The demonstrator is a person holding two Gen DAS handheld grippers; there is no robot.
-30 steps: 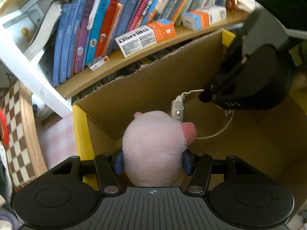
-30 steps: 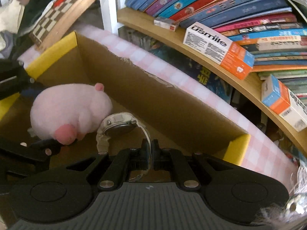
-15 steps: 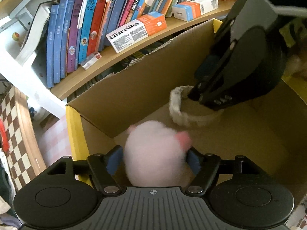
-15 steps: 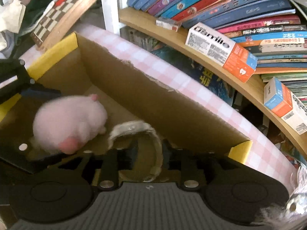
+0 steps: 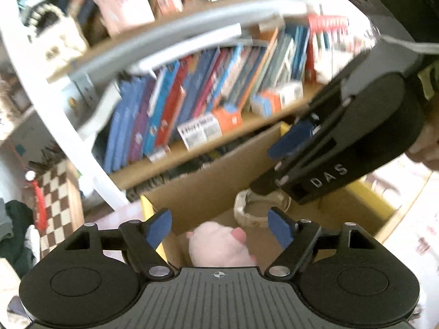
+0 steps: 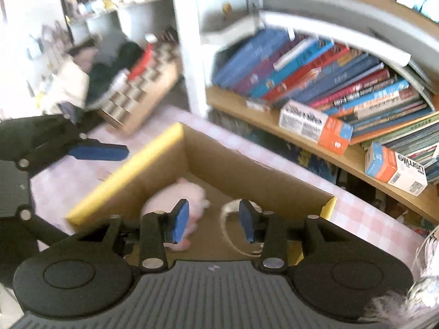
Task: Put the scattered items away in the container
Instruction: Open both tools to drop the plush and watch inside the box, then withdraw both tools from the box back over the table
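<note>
Both items look delivered — the pink plush toy [image 6: 175,205] and, at its 3 o'clock, the white watch [image 6: 233,211] lie inside the cardboard box [image 6: 153,161], while the left gripper [image 5: 219,229] and right gripper [image 6: 212,220], jaws just opened, hold nothing — whether other clutter remains I cannot tell.

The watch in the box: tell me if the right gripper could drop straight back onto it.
Probably yes. The watch lies loose on the floor of the open-topped cardboard box, beside the pink plush. The right gripper, whose jaws have just been opening, hangs empty above it, and the left gripper is off to the side.
</note>
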